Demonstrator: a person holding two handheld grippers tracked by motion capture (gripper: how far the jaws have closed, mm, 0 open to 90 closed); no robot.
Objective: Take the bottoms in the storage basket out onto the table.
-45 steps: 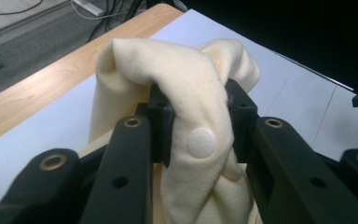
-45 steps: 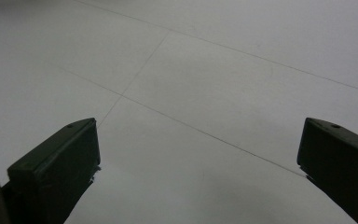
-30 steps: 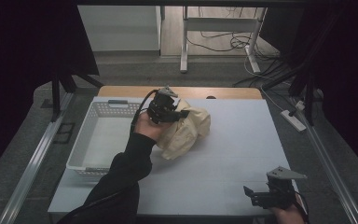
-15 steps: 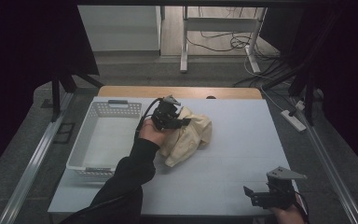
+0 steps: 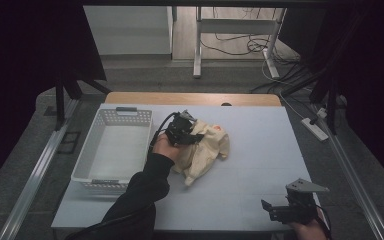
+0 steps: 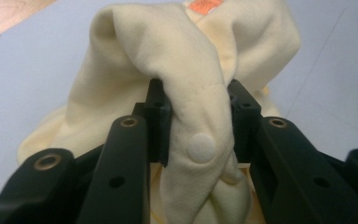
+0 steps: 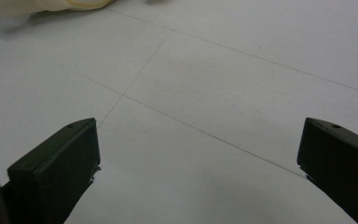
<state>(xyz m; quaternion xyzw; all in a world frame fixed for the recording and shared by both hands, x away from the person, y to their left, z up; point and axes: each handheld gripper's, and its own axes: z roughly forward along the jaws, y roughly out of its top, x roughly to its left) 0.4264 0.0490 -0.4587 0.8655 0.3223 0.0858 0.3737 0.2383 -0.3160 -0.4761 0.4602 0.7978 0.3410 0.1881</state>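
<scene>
left hand-held gripper (image 6: 193,116) pinches cream garment (image 5: 205,150) beside basket (image 5: 87,167).

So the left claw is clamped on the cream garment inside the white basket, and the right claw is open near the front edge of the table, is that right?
Not quite. The left claw does clamp the cream garment, but on the table beside the white basket, not inside it, as the high view shows. The right claw is open near the front edge.

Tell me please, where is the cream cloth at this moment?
In the high view the cream cloth lies near the table's middle, just right of the white basket, pinched by the left gripper.
</scene>
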